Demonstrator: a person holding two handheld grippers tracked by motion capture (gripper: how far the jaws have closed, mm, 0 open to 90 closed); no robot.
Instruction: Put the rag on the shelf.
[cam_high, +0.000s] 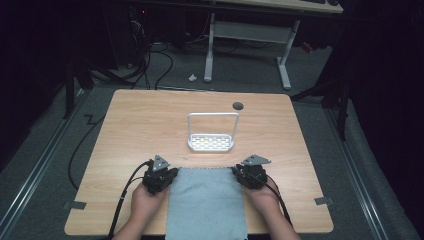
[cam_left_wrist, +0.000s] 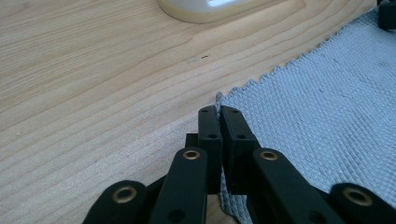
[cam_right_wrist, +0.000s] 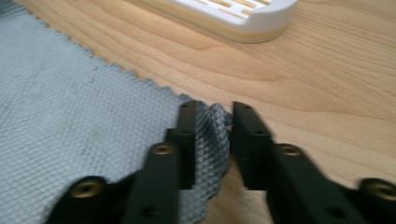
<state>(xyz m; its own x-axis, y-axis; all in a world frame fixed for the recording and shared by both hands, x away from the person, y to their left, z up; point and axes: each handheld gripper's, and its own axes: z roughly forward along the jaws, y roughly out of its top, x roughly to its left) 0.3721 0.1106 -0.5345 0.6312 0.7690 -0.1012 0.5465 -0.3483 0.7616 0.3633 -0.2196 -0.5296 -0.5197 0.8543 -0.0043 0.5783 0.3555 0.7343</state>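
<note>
Cloth (cam_high: 206, 202) — a grey woven one with a pinked far edge — lies flat at the lower centre of the high view, its near end hanging off the table's (cam_high: 125, 125) front edge and its long axis running from me toward the white rack (cam_high: 211, 134) beyond it.

At the left of that frame, my left gripper (cam_high: 165, 172) sits at the cloth's far left corner. In the left gripper view (cam_left_wrist: 218, 112) the jaws are pressed together with the very corner of the fabric caught between them, a sliver of weave showing above the tips. I judge that grip is already made.

Moving right, the white rack stands upright just past the far edge, handle arching over its slotted base, apart from the cloth.

At the right, my right gripper (cam_high: 243, 172) mirrors the left on the far right corner. In the right gripper view (cam_right_wrist: 208, 114) the jaws stand a little apart with a puckered fold of cloth (cam_right_wrist: 84, 107) bunched between them — not clamped yet, I think.

Holding both far corners would let me lift or fold that edge evenly.
</note>
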